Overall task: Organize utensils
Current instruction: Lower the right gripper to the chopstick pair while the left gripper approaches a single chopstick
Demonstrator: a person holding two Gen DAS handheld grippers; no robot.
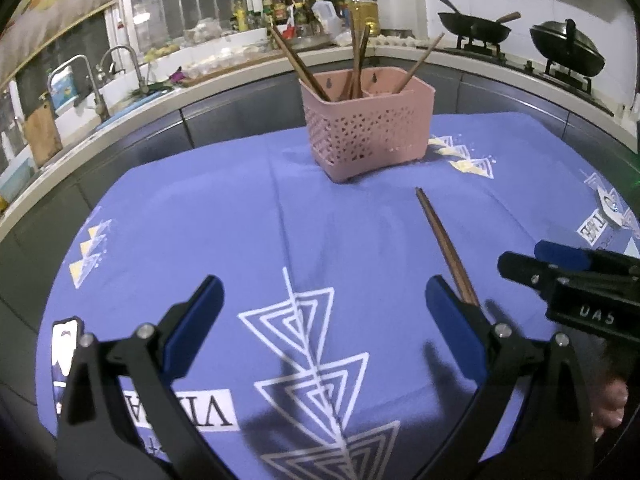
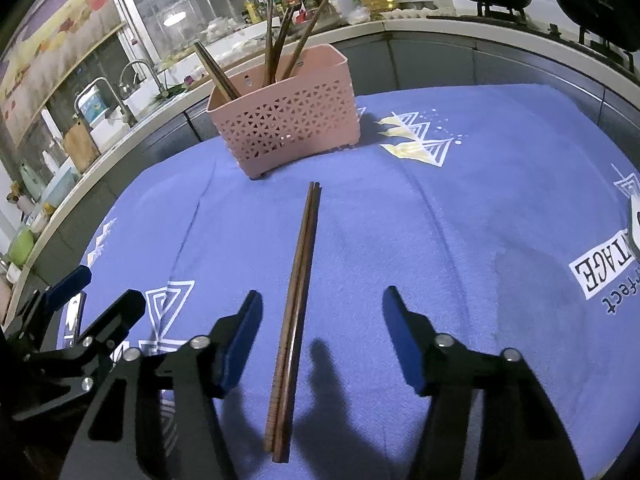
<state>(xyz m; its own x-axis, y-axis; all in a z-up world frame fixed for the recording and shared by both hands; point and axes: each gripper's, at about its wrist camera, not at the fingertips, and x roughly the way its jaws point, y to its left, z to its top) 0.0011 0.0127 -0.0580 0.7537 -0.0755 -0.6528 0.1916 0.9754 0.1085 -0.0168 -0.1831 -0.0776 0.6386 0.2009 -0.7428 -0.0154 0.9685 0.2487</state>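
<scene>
Right gripper [image 2: 322, 340] jaws released, straddling pair of dark wooden chopsticks [image 2: 298, 292] lying lower centre on blue-clothed surface [image 2: 460, 220] | left gripper [image 1: 320, 328] released, empty | pink perforated plastic basket [image 2: 288, 128], upper centre, holds several chopsticks | judged: this pair left

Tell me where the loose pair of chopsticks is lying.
The chopstick pair lies flat on the blue tablecloth, in front of the pink utensil basket and apart from it. In the right wrist view it runs lengthwise between the right tool's open fingers.

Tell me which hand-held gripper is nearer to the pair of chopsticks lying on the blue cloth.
Right. The right hand-held gripper is open with the pair of chopsticks lying between its fingers. The left hand-held gripper, also open, is off to the pair's left side, over bare cloth.
</scene>
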